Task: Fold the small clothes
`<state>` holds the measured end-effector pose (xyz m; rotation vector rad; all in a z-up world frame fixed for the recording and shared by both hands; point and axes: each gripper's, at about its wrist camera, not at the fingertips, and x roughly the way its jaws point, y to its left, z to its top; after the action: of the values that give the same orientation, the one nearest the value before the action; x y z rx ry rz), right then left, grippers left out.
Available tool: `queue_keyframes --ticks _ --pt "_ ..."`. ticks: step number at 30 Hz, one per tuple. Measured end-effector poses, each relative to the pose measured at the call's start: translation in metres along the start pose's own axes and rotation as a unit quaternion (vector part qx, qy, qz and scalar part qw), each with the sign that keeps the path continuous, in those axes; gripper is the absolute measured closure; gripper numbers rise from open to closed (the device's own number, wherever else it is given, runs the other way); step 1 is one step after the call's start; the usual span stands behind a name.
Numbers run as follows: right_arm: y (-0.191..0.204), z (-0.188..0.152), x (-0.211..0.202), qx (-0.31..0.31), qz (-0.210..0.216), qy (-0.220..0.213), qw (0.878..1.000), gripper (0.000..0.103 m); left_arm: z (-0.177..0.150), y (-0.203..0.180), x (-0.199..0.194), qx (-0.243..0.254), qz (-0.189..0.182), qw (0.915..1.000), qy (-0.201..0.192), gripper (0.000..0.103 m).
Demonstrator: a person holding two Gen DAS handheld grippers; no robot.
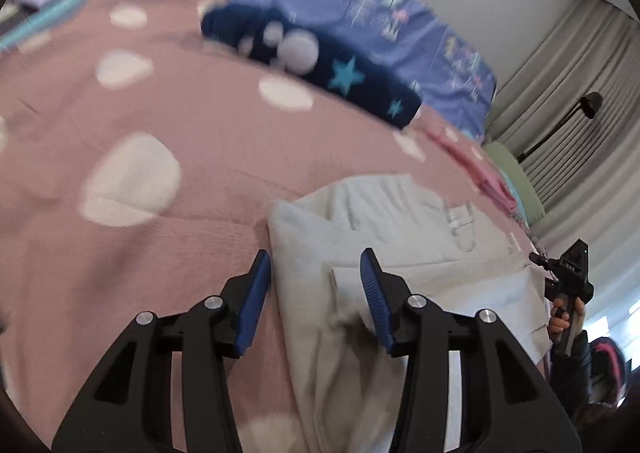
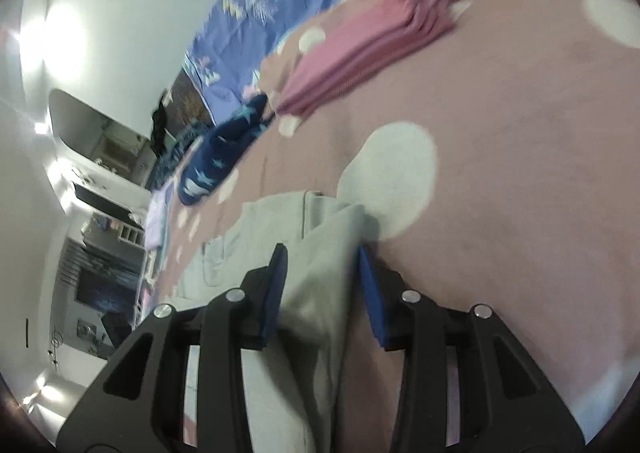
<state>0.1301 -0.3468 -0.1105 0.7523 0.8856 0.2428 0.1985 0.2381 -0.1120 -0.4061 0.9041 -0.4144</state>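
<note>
Pale garment (image 1: 392, 237) flat on the pink spotted bedspread (image 1: 168, 213), left claw (image 1: 316, 265) open over its near edge, right claw (image 2: 322, 257) open with the fabric's fold between its fingers, navy star cloth (image 1: 360, 81) well beyond, folded pink stack (image 2: 360, 53) apart

Pale grey garment (image 1: 384, 221); pink white-dotted blanket (image 1: 168, 101)

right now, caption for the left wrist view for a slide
Open left gripper over the edge of a pale garment on a pink spotted blanket.
</note>
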Motion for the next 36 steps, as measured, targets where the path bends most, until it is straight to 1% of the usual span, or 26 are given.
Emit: queue_keyframes --ticks 1,2,3,4,5,6,7,9,10,11,12,13,14,15,17,18,20,22,23,24,26,29,30,32,36 --pt "0.006 0.001 0.004 -0.013 -0.012 -0.001 1.0 0.081 0.005 -0.002 0.008 0.007 -0.002 1.0 -0.003 0.056" --pt "0.012 0.0 0.001 -0.022 -0.017 -0.005 1.0 0.099 0.008 -0.005 0.011 0.018 -0.002 0.9998 -0.008 0.065" --pt "0.019 0.0 -0.006 -0.032 -0.024 -0.022 0.999 0.099 0.01 -0.008 0.012 0.021 0.001 0.9997 -0.01 0.097" --pt "0.027 -0.001 -0.014 -0.046 -0.03 -0.036 0.998 0.099 0.013 -0.01 0.011 0.022 0.007 0.9997 -0.012 0.1" --pt "0.036 -0.002 -0.024 -0.065 -0.034 -0.049 0.996 0.099 0.015 -0.018 0.006 0.04 0.013 0.9989 -0.022 0.1" --pt "0.045 -0.003 -0.033 -0.085 -0.043 -0.061 0.994 0.099 0.013 -0.026 0.002 0.067 0.026 0.9969 -0.033 0.1" --pt "0.049 -0.001 -0.034 -0.099 -0.063 -0.07 0.991 0.1 0.011 -0.034 -0.001 0.099 0.049 0.9932 -0.038 0.1" --pt "0.051 0.003 -0.025 -0.132 -0.128 -0.078 0.98 0.101 0.009 -0.034 0.006 0.116 0.068 0.9906 -0.024 0.099" --pt "0.046 0.007 -0.01 -0.143 -0.157 -0.067 0.975 0.101 0.009 -0.031 0.012 0.115 0.076 0.9903 -0.015 0.099" --pt "0.037 0.009 0.002 -0.13 -0.156 -0.046 0.978 0.101 0.008 -0.027 0.02 0.109 0.081 0.9908 -0.005 0.099" --pt "0.028 0.009 0.009 -0.109 -0.146 -0.031 0.983 0.101 0.008 -0.025 0.022 0.101 0.078 0.9917 -0.008 0.099" --pt "0.023 0.008 0.009 -0.091 -0.135 -0.034 0.986 0.101 0.008 -0.024 0.019 0.096 0.075 0.9925 -0.013 0.098" --pt "0.023 0.006 0.003 -0.09 -0.126 -0.045 0.987 0.099 0.009 -0.022 0.01 0.087 0.07 0.9933 -0.03 0.094" --pt "0.026 0.002 -0.008 -0.095 -0.116 -0.06 0.987 0.096 0.01 -0.02 0.005 0.083 0.07 0.9932 -0.041 0.088" --pt "0.028 -0.004 -0.031 -0.1 -0.101 -0.077 0.987 0.095 0.01 -0.017 -0.014 0.076 0.086 0.9918 -0.057 0.077" --pt "0.03 -0.005 -0.038 -0.103 -0.094 -0.079 0.987 0.095 0.009 -0.017 -0.024 0.073 0.082 0.992 -0.061 0.076" --pt "0.039 -0.015 -0.061 -0.119 -0.066 -0.074 0.988 0.093 0.0 -0.022 -0.047 0.074 0.064 0.9926 -0.072 0.074" --pt "0.049 -0.029 -0.072 -0.14 -0.045 -0.058 0.987 0.085 -0.017 -0.034 -0.069 0.091 0.05 0.9916 -0.077 0.067" --pt "0.055 -0.039 -0.076 -0.156 -0.039 -0.049 0.986 0.078 -0.027 -0.041 -0.076 0.104 0.045 0.9907 -0.075 0.061" --pt "0.059 -0.047 -0.079 -0.171 -0.038 -0.042 0.984 0.075 -0.035 -0.047 -0.079 0.115 0.04 0.99 -0.071 0.061" --pt "0.066 -0.066 -0.08 -0.201 -0.046 -0.022 0.978 0.075 -0.06 -0.06 -0.083 0.147 0.036 0.9875 -0.044 0.059" --pt "0.068 -0.09 -0.073 -0.223 -0.086 -0.006 0.971 0.075 -0.087 -0.068 -0.079 0.175 0.06 0.9827 -0.012 0.058" --pt "0.066 -0.096 -0.07 -0.224 -0.095 -0.001 0.97 0.074 -0.095 -0.068 -0.077 0.178 0.069 0.9815 -0.002 0.058" --pt "0.059 -0.103 -0.07 -0.215 -0.1 0.002 0.971 0.073 -0.106 -0.066 -0.077 0.176 0.07 0.9818 0.006 0.058" --pt "0.052 -0.108 -0.07 -0.2 -0.101 0.003 0.975 0.074 -0.11 -0.061 -0.08 0.169 0.075 0.9827 0.005 0.058"
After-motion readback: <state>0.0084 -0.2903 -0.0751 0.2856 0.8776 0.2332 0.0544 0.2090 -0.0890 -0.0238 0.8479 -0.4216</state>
